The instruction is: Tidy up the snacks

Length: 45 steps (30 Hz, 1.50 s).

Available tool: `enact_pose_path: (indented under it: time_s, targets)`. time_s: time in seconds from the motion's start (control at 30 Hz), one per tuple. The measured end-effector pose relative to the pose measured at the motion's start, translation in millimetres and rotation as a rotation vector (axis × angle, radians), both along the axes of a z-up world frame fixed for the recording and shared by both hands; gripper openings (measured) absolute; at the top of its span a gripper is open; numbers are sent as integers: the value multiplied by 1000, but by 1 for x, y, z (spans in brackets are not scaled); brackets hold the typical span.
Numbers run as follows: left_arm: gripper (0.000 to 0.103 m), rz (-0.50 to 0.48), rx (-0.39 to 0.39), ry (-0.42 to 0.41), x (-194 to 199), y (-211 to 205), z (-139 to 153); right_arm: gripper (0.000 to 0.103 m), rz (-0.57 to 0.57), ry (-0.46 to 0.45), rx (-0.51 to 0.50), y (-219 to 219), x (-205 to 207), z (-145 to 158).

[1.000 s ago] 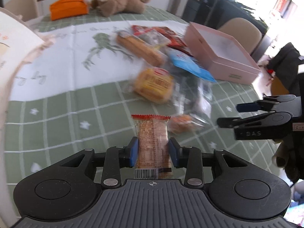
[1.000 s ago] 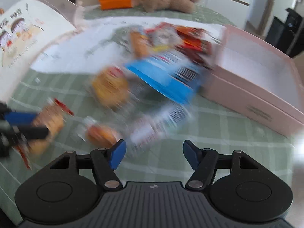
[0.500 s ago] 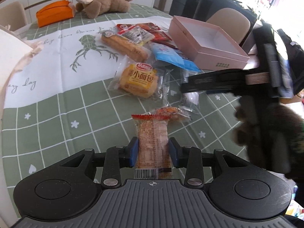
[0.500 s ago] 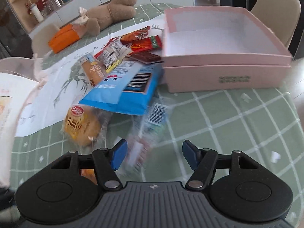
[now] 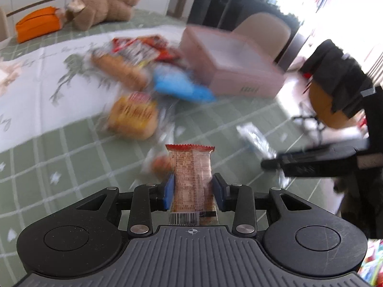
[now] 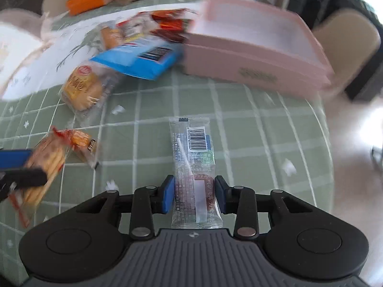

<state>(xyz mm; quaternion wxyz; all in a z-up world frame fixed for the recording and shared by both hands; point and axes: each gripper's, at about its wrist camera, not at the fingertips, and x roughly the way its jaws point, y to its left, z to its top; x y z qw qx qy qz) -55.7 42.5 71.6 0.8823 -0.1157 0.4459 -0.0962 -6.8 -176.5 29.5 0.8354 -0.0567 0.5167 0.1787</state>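
Observation:
My left gripper (image 5: 192,192) is shut on a red-topped cracker packet (image 5: 191,167) held above the green checked tablecloth. My right gripper (image 6: 194,195) is shut on a clear snack bar packet with a barcode (image 6: 194,165), which also shows blurred in the left wrist view (image 5: 255,138). The left gripper and its cracker packet (image 6: 45,160) show at the left edge of the right wrist view. The open pink box (image 6: 253,47) stands beyond, empty inside. Loose snacks lie left of it: a yellow bun pack (image 6: 83,88), a blue bag (image 6: 141,59), a small orange packet (image 6: 81,141), red packets (image 6: 170,24).
A brown plush toy (image 5: 103,7) and an orange pouch (image 5: 36,26) lie at the far end of the table. A white runner (image 5: 36,76) covers the left part. A beige chair (image 6: 349,40) stands behind the pink box. The table edge curves at the right.
My right gripper has closed on the clear barcode packet and lifted it off the table. The left gripper still holds the cracker packet and has shifted; both views blur from motion.

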Motion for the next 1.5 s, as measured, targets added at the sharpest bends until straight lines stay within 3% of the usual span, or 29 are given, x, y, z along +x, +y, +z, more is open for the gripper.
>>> enact_pose_path:
  time_s: [0.1, 0.23, 0.33, 0.4, 0.43, 0.53, 0.63, 0.73, 0.83, 1.0, 1.07, 1.2, 1.27, 1.5]
  targets:
    - [39, -15, -88, -98, 23, 1, 32, 35, -88, -13, 144, -33, 7, 38]
    - [40, -80, -126, -272, 78, -5, 101, 35, -103, -196, 251, -52, 26, 117]
    - [41, -117, -120, -246, 138, -16, 126, 38, -105, -295, 249, -47, 63, 159]
    - [41, -136, -84, -189, 185, -27, 119, 57, -130, -316, 244, -46, 95, 168]
    - [41, -143, -59, -169, 204, -32, 110, 73, -142, -317, 235, -46, 109, 167]
    - [41, -149, -47, -97, 241, -38, 76, 74, -185, -297, 209, -49, 134, 149]
    - [43, -124, -91, -125, 260, -17, 59, 74, -171, -248, 225, -60, 130, 120]
    - [41, -7, 34, -184, 294, 19, 45, 74, -155, -197, 151, -62, 122, 82]
    - [41, 50, 129, -124, 338, 44, 11, 74, -135, -114, 109, -51, 120, 45]
    - [41, -16, 214, -45, 365, 42, -38, 74, -129, -22, 160, -24, 120, 12]
    - [41, -97, 274, -36, 364, 33, -49, 74, -137, -39, 181, -13, 131, 11]
    - [37, -248, 419, -116, 324, 24, -57, 75, -175, -47, 248, 5, 164, 13]
    - [32, -270, 387, -118, 302, 32, -55, 75, -170, -59, 269, 18, 170, 12]
    - [32, -266, 230, -70, 240, 57, -52, 70, -124, -37, 257, 68, 177, 0]
